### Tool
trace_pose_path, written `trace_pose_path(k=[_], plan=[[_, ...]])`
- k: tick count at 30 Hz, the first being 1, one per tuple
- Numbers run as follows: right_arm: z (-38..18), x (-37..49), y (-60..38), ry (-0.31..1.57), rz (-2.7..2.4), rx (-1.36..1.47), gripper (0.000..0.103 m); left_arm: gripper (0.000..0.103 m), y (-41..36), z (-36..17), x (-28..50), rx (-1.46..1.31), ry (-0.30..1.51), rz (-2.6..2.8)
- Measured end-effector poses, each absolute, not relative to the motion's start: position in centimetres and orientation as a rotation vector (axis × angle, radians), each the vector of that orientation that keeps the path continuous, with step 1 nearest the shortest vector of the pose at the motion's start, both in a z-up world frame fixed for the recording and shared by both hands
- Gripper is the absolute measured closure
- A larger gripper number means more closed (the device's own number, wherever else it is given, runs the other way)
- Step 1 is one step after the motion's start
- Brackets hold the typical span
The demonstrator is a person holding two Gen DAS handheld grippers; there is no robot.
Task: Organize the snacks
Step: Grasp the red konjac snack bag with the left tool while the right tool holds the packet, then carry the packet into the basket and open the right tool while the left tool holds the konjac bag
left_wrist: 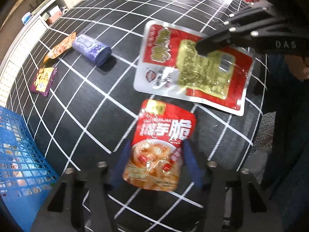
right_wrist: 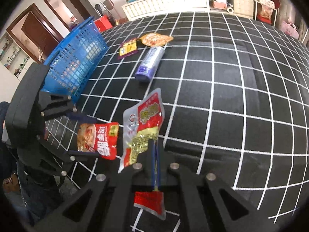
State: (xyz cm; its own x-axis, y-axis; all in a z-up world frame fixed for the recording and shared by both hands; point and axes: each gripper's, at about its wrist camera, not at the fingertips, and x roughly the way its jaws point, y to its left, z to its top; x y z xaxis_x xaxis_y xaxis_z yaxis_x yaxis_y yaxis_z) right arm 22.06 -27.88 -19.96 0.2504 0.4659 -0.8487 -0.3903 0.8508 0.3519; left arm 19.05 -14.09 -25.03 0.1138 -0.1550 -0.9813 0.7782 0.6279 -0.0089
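Carrying: two snack packets are held above a black cloth with a white grid, one in each gripper; the step in hand appears to be taking both to the basket.
Blue basket: a blue mesh basket sits at the lower left of the left wrist view and the upper left of the right wrist view; some packets show dimly through its wall.
Loose snacks: in the upper left of the left wrist view lie a small purple packet, an orange packet and a lavender roll-shaped pack, close together and well apart from the held packets.
Left gripper: the left gripper is at bottom centre of its view, its blue fingers pressed to both sides of a red packet with white lettering, so the jaws stand narrow, holding that packet.
Right gripper: the right gripper, at bottom centre of its view, has its jaws nearly together on a large red, silver and gold pouch, pinched by its edge so it hangs limp.
Doing it well: move the left packet over the basket's open top before letting go. The large pouch is gripped only at an edge and may swing or slip, so carry it slowly and keep the two grippers apart.
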Motion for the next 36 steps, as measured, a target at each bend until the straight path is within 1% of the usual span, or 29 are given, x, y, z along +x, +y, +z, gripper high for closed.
trace_pose_path(k=[3,6,8,13,21,31,36], plan=[[-19.5,21.6,-27.8,1.180,0.579,0.091,0.100,0.072,-14.5,-24.7,17.9,0.596,1.268,-0.743],[-19.0,20.7,-27.6,1.175,0.573,0.096,0.100,0.077,-14.3,-24.5,17.0,0.540,1.220,-0.718],[-18.4,20.0,-27.5,1.166,0.566,0.094,0.100,0.078,-14.0,-24.6,16.9,0.523,1.205,-0.691],[-16.1,19.0,-27.3,1.123,0.548,0.067,0.100,0.078,-13.3,-22.8,15.8,0.512,1.159,-0.675],[-11.6,18.8,-25.7,1.038,0.538,0.028,0.100,0.078,-10.4,-17.0,14.5,0.438,1.045,-0.626],[-4.8,19.1,-21.7,0.894,0.568,-0.015,0.100,0.078,-3.0,-9.8,13.8,0.410,0.931,-0.533],[-2.7,19.1,-17.8,0.855,0.615,-0.068,0.100,0.078,1.0,-7.5,14.9,0.403,0.892,-0.473]])
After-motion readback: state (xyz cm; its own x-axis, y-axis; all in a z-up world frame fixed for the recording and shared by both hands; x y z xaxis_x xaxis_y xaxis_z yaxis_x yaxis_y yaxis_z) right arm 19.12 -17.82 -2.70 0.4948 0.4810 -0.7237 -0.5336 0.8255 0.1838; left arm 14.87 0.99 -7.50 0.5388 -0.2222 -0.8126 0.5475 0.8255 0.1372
